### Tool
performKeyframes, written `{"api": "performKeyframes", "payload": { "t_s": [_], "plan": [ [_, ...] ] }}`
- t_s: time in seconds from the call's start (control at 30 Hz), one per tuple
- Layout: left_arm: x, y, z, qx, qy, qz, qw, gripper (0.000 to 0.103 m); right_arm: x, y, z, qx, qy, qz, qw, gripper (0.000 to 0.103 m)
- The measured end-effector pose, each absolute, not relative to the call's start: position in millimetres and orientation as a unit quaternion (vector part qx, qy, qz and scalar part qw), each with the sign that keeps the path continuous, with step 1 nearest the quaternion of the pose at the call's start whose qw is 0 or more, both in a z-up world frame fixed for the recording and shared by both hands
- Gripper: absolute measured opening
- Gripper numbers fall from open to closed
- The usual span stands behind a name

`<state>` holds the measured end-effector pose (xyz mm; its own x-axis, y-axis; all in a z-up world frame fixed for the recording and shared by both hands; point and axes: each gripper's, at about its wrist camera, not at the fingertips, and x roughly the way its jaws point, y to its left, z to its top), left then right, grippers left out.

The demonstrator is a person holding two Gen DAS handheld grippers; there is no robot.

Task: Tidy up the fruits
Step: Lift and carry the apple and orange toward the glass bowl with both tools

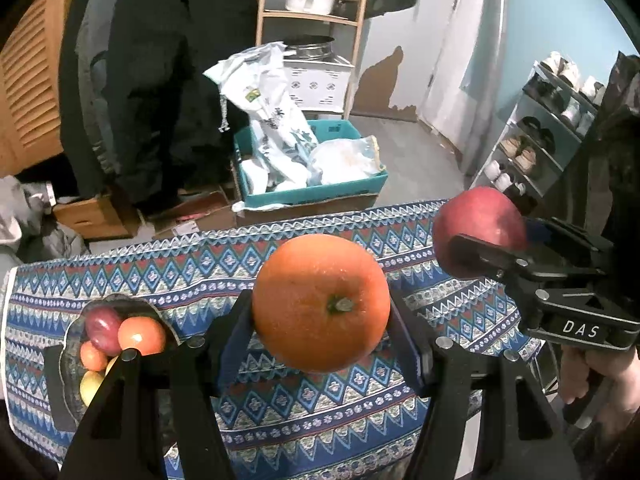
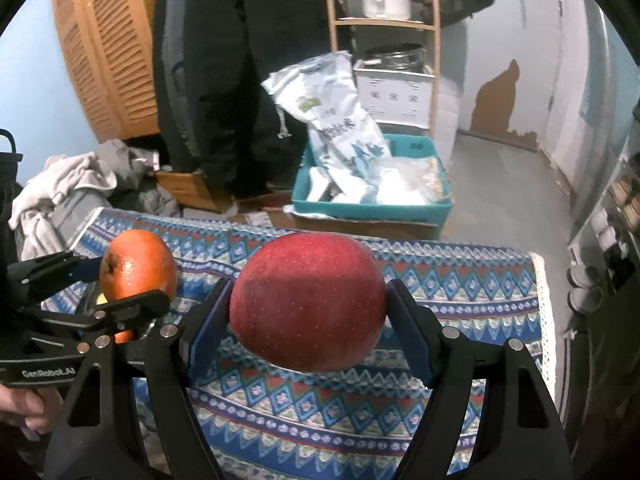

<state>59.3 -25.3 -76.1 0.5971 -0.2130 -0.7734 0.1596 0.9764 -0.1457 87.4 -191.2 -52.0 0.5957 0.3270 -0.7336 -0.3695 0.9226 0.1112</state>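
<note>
- Your left gripper point(image 1: 322, 312) is clamped on the orange point(image 1: 321, 303), one pad on each flank, stem end facing the camera, and the fruit hangs in the air above the patterned cloth point(image 1: 280, 420).
- Your right gripper point(image 2: 308, 312) is closed on the red apple point(image 2: 308, 306) the same way, squeezed across its widest part, also lifted clear of the cloth.
- The glass dish point(image 1: 70, 344) sits on the cloth to the left of the orange; a plum point(image 1: 102, 326), a larger orange fruit point(image 1: 142, 336), a smaller orange one point(image 1: 92, 356) and something yellow point(image 1: 90, 386) already lie in it.
- From the left wrist view the apple point(image 1: 478, 230) is off to the right of the orange, well away from the dish.
- Handling, as I judge it: the orange is firm with a pebbled, slightly glossy peel, so it should grip well but roll the moment you let go on a flat spot.
- The apple looks heavier, smooth and waxy; keep the pads on its equator, because a hold nearer top or bottom could let it squirt out.
- Both will bruise if dropped, and the dish looks like glass, so set them down, don't release from height.
- Readable writing: "DAS" on the body of the right gripper point(image 1: 582, 330), "GenRobot.AI" on the left gripper point(image 2: 48, 374). Print on the white bag point(image 1: 276, 120) beyond the cloth is too blurred to read.
</note>
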Motion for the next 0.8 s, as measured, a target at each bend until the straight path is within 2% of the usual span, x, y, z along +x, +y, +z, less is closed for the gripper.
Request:
{"api": "performKeyframes", "payload": {
  "t_s": [0.8],
  "plan": [
    [26.2,100.2,-95.6,-0.095,0.449,-0.008,0.889,0.066,91.6,-60.7,-70.1,-0.059,0.427,0.292,0.854,0.076]
  ]
}}
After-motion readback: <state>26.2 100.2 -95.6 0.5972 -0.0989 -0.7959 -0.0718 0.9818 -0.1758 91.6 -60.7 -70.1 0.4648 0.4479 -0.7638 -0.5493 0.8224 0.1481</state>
